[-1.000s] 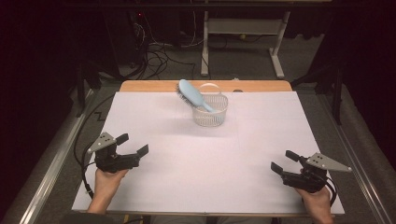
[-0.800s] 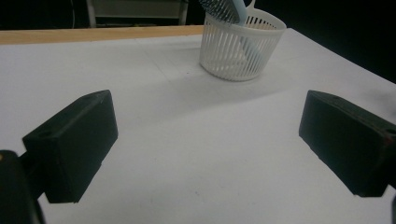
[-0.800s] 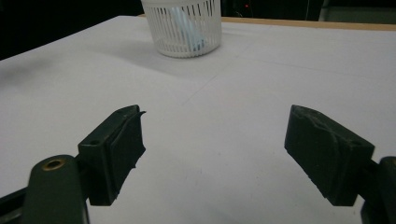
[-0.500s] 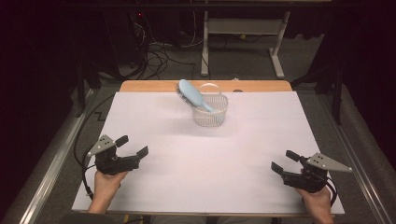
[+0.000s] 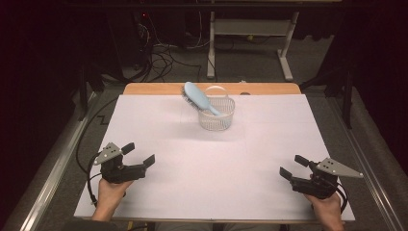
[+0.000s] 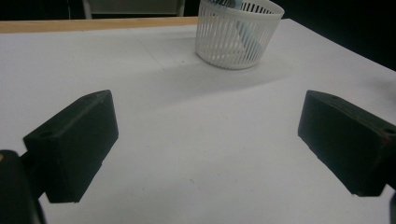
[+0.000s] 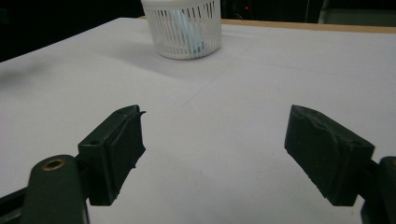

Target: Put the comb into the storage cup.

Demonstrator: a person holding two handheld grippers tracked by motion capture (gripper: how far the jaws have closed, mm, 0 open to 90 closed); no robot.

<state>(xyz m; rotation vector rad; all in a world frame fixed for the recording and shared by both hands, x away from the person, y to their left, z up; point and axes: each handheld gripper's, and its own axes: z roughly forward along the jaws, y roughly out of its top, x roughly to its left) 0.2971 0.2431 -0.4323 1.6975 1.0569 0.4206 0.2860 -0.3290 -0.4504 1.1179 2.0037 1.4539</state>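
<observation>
A white paper-covered counter seen from above, with a person's two hands at its near edge. The left hand-held gripper rests near the front left corner, its two black jaws spread wide and holding nothing. The right hand-held gripper sits near the front right corner, jaws likewise spread and empty. Both point inward toward the far middle of the counter.

There, well apart from both hands, stands a small round white basket with slatted plastic walls and a thin arched handle. A pale blue hairbrush stands in it handle-down, leaning to the left, so its oval bristled head sticks out above the rim and overhangs the counter. From the left gripper view the basket stands ahead and to the right; from the right gripper view it stands ahead and to the left, with the blue handle visible through the slats.

The hairbrush looks like light, rigid plastic, smooth and probably a little slippery on its back. The best hold is likely across the narrow neck just below the head, above the rim. The basket also looks light and could tip or slide if the brush is pulled sideways, so a straight upward lift seems safest, perhaps with the other gripper steadying the rim.
</observation>
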